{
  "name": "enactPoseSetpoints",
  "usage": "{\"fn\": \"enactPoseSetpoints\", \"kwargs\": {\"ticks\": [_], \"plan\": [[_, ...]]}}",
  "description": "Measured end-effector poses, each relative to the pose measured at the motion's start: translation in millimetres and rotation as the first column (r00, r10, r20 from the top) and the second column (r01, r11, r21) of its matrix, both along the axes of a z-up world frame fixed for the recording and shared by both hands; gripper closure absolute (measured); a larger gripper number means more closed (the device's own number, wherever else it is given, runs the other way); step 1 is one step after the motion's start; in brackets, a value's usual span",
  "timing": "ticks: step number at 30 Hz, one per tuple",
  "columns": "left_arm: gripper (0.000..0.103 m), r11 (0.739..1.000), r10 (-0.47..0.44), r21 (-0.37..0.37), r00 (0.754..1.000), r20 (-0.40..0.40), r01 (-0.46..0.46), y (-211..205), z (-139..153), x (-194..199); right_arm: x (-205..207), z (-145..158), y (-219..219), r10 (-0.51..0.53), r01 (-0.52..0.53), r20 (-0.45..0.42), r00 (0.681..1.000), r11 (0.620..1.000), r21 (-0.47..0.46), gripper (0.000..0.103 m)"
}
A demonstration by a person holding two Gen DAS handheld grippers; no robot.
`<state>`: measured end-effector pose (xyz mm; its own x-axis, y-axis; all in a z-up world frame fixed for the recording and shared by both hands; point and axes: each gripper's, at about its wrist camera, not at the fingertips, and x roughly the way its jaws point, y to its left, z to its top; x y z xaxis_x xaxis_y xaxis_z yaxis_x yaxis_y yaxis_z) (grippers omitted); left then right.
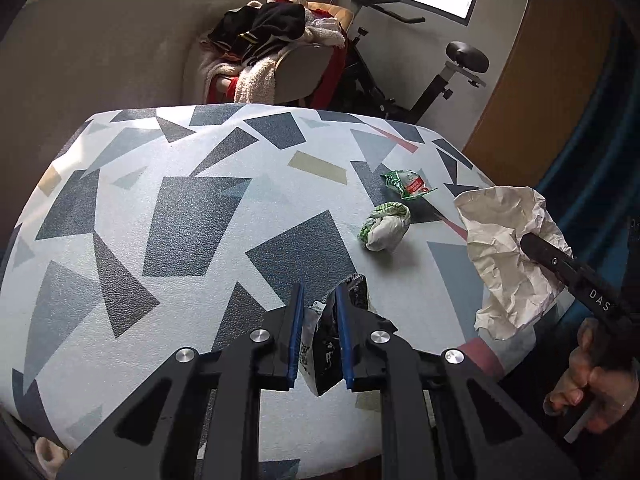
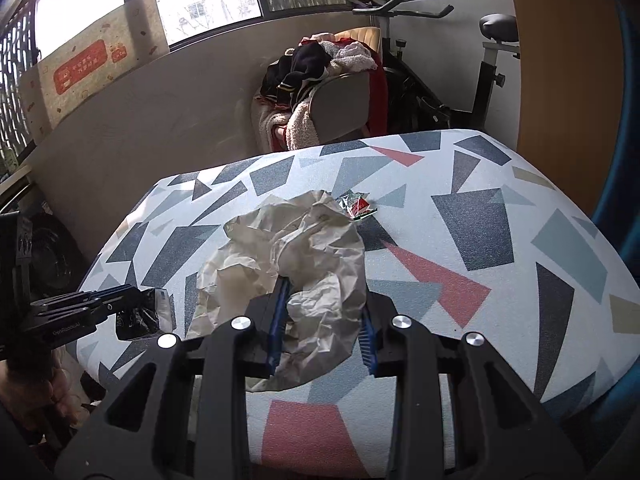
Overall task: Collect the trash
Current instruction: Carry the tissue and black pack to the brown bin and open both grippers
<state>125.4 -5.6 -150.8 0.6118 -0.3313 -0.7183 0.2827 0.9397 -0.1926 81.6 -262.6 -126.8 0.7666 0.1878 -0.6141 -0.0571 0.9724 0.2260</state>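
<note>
My left gripper [image 1: 319, 300] is shut on a black and white snack wrapper [image 1: 326, 344], held above the near edge of the patterned table [image 1: 180, 208]. It also shows at the left of the right wrist view [image 2: 144, 312]. My right gripper [image 2: 324, 292] is shut on a big crumpled white paper bag [image 2: 288, 256], which also shows in the left wrist view [image 1: 508, 256]. A crumpled green and white wrapper [image 1: 386, 226] and a green and red packet [image 1: 408, 184] lie on the table; the packet also shows in the right wrist view [image 2: 356, 206].
Behind the table stands a chair heaped with clothes [image 1: 276, 52] and an exercise bike [image 1: 440, 76]. A wooden panel [image 2: 560, 80] rises at the right. A grey wall [image 2: 140, 120] and windows lie beyond.
</note>
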Motion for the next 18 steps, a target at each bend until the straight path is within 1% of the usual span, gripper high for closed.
{"fn": "enactPoseSetpoints", "kwargs": {"ticks": [6, 11, 15, 18], "plan": [[0.087, 1.0, -0.009, 0.005, 1.0, -0.006, 0.009, 10, -3, -59, -40, -1, 20, 0.056, -0.056, -0.009, 0.998, 0.998, -0.036, 0.07], [0.087, 1.0, 0.001, 0.006, 1.0, -0.025, -0.001, 17, -11, -101, -65, 1, 30, 0.085, -0.086, -0.011, 0.996, 0.995, -0.048, 0.07], [0.087, 1.0, -0.006, 0.015, 0.999, -0.051, 0.006, 18, -23, -128, -79, -2, 34, 0.104, -0.105, -0.015, 0.994, 0.994, -0.043, 0.07], [0.086, 0.999, -0.024, 0.039, 0.997, -0.072, 0.026, 17, -32, -142, -87, -7, 37, 0.118, -0.119, -0.025, 0.993, 0.992, -0.044, 0.07]]}}
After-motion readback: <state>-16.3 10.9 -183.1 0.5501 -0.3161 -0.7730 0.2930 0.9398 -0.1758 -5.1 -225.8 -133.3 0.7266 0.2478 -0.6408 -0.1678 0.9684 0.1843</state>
